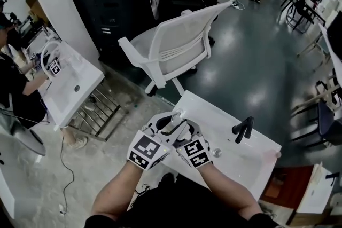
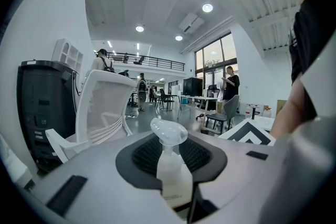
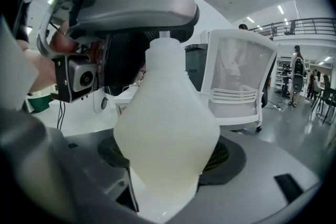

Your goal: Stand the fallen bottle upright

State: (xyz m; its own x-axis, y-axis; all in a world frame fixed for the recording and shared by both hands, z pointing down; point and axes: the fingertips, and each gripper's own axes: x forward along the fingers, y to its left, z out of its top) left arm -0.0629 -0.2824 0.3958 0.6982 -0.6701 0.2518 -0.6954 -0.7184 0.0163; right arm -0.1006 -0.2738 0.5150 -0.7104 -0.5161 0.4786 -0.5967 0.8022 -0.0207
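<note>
A white translucent bottle (image 1: 175, 121) with a clear cap is held between both grippers over the near-left corner of the white table (image 1: 240, 160). My left gripper (image 1: 168, 130) and right gripper (image 1: 180, 132) sit side by side, marker cubes toward me. In the left gripper view the bottle (image 2: 170, 165) rises out of the gap of the left gripper (image 2: 179, 203), cap end away from the camera, jaws closed on it. In the right gripper view the bottle's wide body (image 3: 165, 128) fills the middle, gripped low by the right gripper (image 3: 163, 210). The left gripper's grey shell (image 3: 131, 8) sits over its neck.
A black forked tool (image 1: 243, 128) and a small round piece (image 1: 216, 152) lie on the table. A white mesh chair (image 1: 176, 45) stands just beyond the table, with a black cabinet (image 1: 112, 2) behind it. A second white table (image 1: 72, 85) with a seated person is at the left.
</note>
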